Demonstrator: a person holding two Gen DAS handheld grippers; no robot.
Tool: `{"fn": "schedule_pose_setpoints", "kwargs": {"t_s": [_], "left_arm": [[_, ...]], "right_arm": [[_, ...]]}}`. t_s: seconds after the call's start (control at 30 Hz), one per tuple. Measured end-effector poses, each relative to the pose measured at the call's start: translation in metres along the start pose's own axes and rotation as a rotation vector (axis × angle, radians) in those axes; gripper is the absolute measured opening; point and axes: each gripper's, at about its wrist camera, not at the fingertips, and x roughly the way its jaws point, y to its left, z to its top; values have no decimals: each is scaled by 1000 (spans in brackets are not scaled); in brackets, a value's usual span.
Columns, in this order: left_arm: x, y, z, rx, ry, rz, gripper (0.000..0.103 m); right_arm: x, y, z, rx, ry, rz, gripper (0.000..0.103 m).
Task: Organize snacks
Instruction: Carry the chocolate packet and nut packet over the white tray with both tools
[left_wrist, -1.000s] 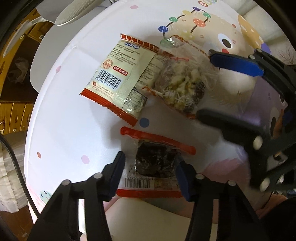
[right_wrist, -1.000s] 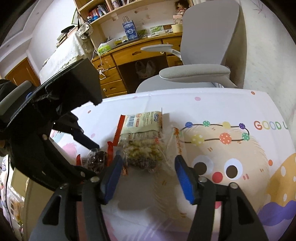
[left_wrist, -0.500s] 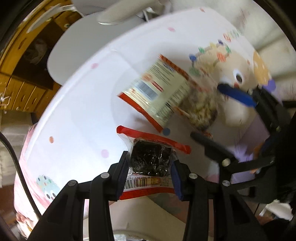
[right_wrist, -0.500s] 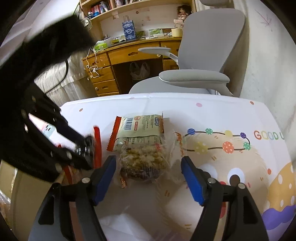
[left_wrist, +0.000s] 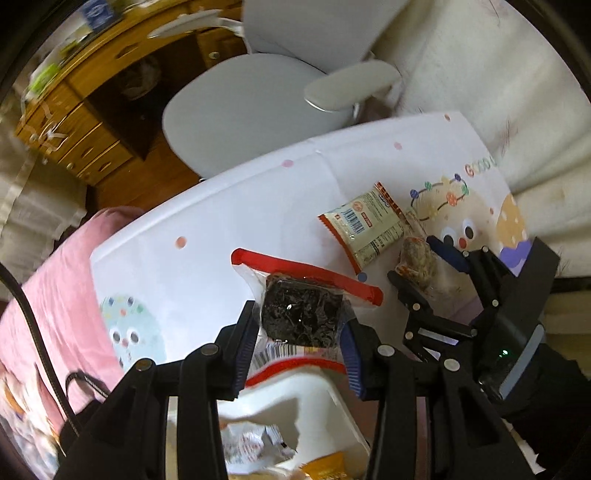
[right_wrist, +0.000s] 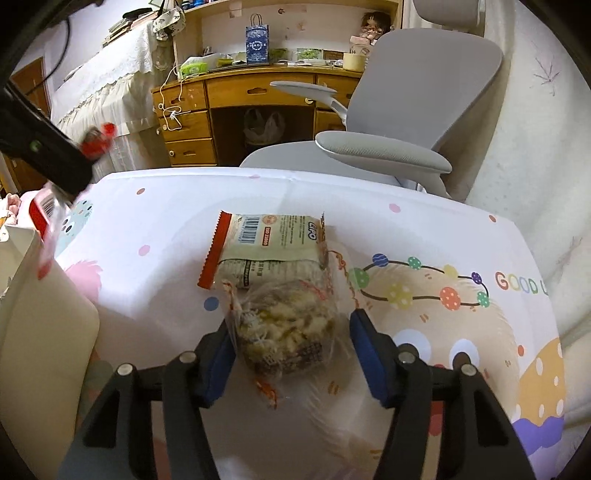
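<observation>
We count three snack packets. The first, a clear pouch with red sealed edges around a dark, crinkled block (left_wrist: 301, 317), is clamped between our left gripper (left_wrist: 299, 350) fingers and held up off the worktop (left_wrist: 207, 229), above a white bin (left_wrist: 317, 391). The second, a cream packet with red serrated ends and a barcode (right_wrist: 266, 243), lies flat on the worktop. The third, a clear crinkly bag of pale and dark lumps (right_wrist: 286, 328), lies just in front of it, overlapping its near edge, and sits between our right gripper (right_wrist: 291, 354) fingers. Those fingers are spread on either side of the bag, the left pad close against the film and a gap showing on the right, so nothing is gripped there.

The left wrist view alone shows inside the bin: at least two more wrappers, one white with red print (left_wrist: 255, 443) and one orange (left_wrist: 325, 465), both blurred. It also shows the right gripper from the side. The right wrist view shows the bin only as a smooth cream wall (right_wrist: 40, 332), and the held pouch as a blurred red and white edge at the far left.

The worktop wears a glossy white cloth with coloured dots and cartoon faces. Behind it stand one grey padded chair (right_wrist: 406, 122) and one wooden desk with drawers (right_wrist: 229, 103).
</observation>
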Motion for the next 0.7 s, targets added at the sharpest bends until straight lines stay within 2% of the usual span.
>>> {"fn": "schedule_pose_setpoints", "kwargs": {"t_s": [0.17,0.33,0.7], "left_arm": [[-12,15,-17,-110,-45,-27,38],[-33,29,-31,-204,-107,-52,38],[-73,40,-79,-267,-146,-74,38]], "right_arm": [[-7,1,0,-13,5,9,49],[-21,1,2,-18,4,3,49],[-72,6,12,-21,-34,-5,49]]}}
